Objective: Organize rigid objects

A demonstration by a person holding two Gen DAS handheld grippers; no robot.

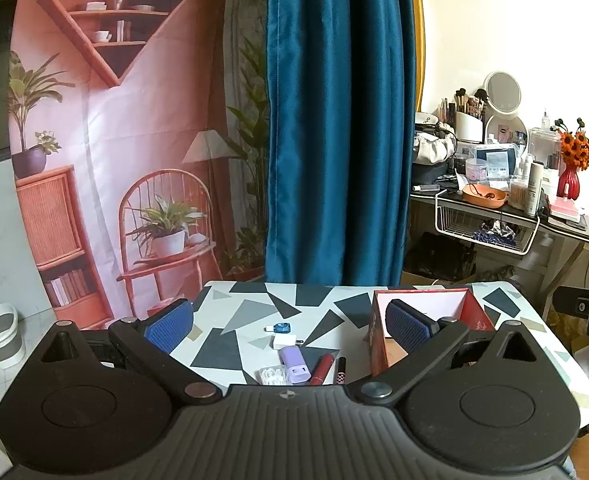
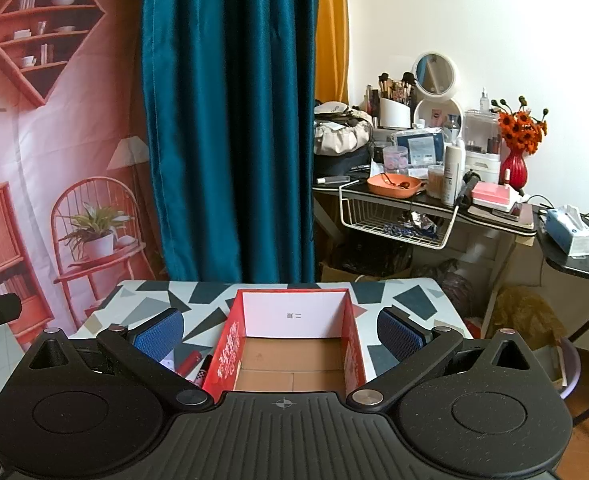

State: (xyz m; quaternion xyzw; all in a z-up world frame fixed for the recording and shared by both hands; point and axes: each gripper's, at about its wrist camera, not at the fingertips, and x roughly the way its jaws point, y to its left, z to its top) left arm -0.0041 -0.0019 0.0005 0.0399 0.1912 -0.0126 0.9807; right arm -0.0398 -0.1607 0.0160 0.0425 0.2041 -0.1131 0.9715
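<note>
Sorting had barely begun, judging by the red box [image 2: 290,344], which stood open on the patterned surface [image 1: 254,308] with only bare cardboard showing on its floor. Nothing could be seen inside it in the right wrist view, though the nearest strip of the floor lay hidden behind the tool body.

Both tools hung above the near edge of the surface with jaws spread wide and nothing between them. The left tool [image 1: 290,326] faced a loose cluster of small items left of the box. The right tool [image 2: 280,330] was lined up over the box itself, its blue pads flanking the red walls without touching them.

Left to collect, as far as the pictures showed, were a small blue piece [image 1: 279,327] farthest out, a white charger [image 1: 285,341] just nearer, then a lilac case [image 1: 294,365], a clear packet [image 1: 272,376], a red tube [image 1: 322,369] and a dark pen [image 1: 341,370] lying close together near the edge. The tube and pen lay just beside the box's left wall.

All six sat outside the box, so the whole job of moving them appeared to remain. The cluttered desk [image 2: 494,220] behind stood well apart.
</note>
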